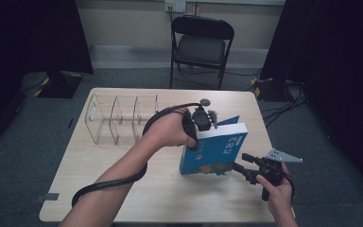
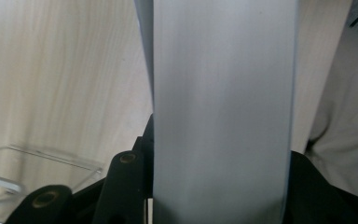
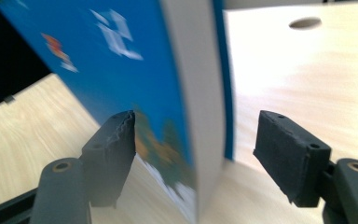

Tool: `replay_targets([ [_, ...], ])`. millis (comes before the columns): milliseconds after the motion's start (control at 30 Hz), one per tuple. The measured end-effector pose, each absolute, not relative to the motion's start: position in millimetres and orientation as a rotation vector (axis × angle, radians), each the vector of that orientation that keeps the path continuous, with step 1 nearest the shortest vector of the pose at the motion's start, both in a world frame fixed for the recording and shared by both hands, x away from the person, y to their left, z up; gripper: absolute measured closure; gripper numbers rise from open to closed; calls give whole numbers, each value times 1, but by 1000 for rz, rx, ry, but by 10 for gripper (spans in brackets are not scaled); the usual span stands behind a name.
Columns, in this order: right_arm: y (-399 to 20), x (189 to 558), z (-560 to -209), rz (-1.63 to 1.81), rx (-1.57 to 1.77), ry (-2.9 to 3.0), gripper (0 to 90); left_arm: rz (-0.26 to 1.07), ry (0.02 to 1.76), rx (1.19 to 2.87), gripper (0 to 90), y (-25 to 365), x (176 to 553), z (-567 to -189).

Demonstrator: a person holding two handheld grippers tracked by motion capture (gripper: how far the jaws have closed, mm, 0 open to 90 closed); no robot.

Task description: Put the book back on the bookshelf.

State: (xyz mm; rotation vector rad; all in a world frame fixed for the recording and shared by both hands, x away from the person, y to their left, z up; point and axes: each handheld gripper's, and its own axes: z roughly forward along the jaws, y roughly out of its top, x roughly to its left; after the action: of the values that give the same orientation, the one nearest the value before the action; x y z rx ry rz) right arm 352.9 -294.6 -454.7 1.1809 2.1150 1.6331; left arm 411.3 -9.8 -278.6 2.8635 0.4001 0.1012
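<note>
The left hand-held gripper [image 1: 199,124] clamps the upright book [image 1: 215,151] at its top left; the right hand-held gripper [image 1: 244,166], wide, straddles its near right edge.

Book [image 1: 215,153] showing a glossy blue cover and matt white paper edges; table [image 1: 123,189] looking like pale wood-grain laminate; organizer [image 1: 118,118] looking like clear plastic.
</note>
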Motion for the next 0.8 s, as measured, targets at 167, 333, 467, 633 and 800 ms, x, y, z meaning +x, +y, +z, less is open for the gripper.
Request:
replay_targets([
  [167,-301,355,-464,1583,1218,2127,254,4,549,2840,618,4,410,-275],
  [333,-297,353,-472,1493,1223,2176,249,22,670,2866,618,26,407,-272],
  [467,-292,354,-475,1394,1219,2214,236,16,686,2872,616,41,406,-278],
  [633,-283,353,-486,1210,1183,2295,202,39,630,2878,607,42,403,-279],
  [800,-282,352,-492,1117,1161,2323,176,132,537,2932,547,39,405,-280],
])
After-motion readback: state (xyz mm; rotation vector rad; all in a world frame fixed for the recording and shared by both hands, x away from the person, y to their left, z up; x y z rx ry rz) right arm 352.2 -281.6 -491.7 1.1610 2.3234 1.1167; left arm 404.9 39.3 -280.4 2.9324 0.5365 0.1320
